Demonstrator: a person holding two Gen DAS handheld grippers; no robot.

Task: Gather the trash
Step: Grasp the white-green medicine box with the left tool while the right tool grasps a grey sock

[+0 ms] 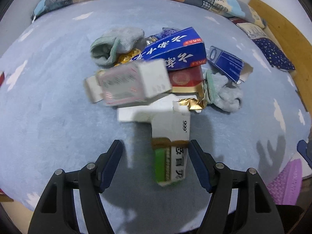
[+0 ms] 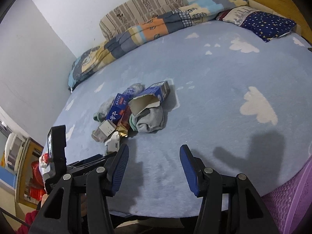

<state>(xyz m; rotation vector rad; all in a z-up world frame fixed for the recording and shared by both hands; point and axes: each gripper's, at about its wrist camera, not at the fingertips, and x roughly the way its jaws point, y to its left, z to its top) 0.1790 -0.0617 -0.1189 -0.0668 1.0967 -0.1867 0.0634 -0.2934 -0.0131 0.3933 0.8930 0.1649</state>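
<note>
My left gripper (image 1: 156,156) is apart, with the green box (image 1: 170,154) between its fingers, maybe touching one. My right gripper (image 2: 154,163) is apart over bare bed (image 2: 214,97) (nothing in it). A bump could tip the pile (image 1: 156,68).

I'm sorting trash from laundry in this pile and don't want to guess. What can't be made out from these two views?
- White and pink box: left wrist view, motion blur makes its print unreadable.
- Gold wrappers: left wrist view, mostly hidden under the grey sock and the big blue box.
- Purple basket: cut off by the frame edge in both views; contents unseen.
- Pile's far side: hidden by the boxes.
</note>
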